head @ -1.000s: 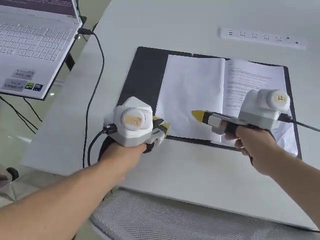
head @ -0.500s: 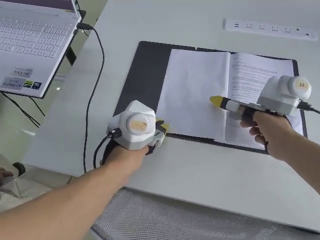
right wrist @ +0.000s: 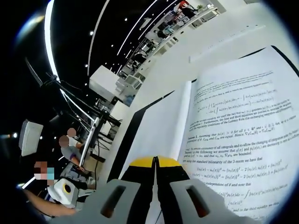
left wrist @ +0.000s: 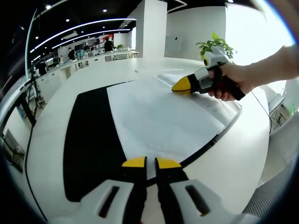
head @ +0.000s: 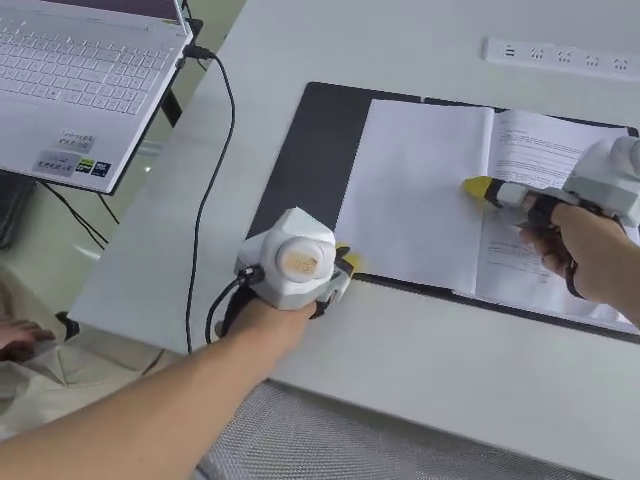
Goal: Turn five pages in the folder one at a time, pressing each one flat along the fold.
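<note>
Both pairs of jaws are closed on nothing. The left hand-held gripper (head: 345, 266) sits at the near edge of the folder (head: 300, 170), by the corner of the blank page (head: 420, 190), and the right hand-held gripper (head: 476, 187) has its tip at the fold (head: 488, 150). The folder lies open on the desk (head: 400, 350), toward its near edge.

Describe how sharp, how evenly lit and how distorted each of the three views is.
Head view: soft even light, sharp, no glare on the folder. Left gripper view: fisheye bows the folder's edge, upper right washed out white. Right gripper view: printed page sharp but curved, dark background with streaked ceiling lights.
</note>
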A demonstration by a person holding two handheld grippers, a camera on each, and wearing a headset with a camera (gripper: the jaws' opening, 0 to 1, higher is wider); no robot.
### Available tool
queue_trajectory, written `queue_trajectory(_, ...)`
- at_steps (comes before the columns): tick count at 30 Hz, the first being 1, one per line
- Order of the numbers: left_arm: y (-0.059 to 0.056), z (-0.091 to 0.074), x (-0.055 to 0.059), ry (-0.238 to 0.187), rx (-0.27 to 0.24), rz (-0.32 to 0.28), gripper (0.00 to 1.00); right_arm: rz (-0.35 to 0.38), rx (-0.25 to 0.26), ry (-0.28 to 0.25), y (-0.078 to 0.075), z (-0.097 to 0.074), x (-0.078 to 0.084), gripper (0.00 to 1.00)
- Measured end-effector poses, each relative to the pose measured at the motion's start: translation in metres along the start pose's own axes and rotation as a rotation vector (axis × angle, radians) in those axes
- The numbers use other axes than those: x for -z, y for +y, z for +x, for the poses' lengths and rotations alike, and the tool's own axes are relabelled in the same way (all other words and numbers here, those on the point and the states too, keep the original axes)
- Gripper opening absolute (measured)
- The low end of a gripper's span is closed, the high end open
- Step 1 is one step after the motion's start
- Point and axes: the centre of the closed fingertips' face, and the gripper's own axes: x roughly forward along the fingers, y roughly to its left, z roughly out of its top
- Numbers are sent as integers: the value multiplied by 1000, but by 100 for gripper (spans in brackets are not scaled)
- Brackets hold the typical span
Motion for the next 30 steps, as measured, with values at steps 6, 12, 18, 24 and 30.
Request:
queue_trajectory(6, 0, 1, 0, 1, -2, 6, 5, 28, 6, -13, -18, 13, -26, 0)
queue_trajectory(12, 1, 1, 1, -1, -4, 1, 5, 39, 25, -13, -29, 26, -46, 0)
queue_trajectory(18, 0, 1, 1, -5, -7, -1, 5, 37, 44, -11, -38, 38, -59, 0)
queue_trajectory(24, 1, 1, 1, -2, -8, -1, 5, 83, 38, -36, -44, 47, -71, 0)
queue_trajectory(30, 0, 0, 1, -3, -8, -1, 5, 121, 40, -92, -51, 54, -88, 0)
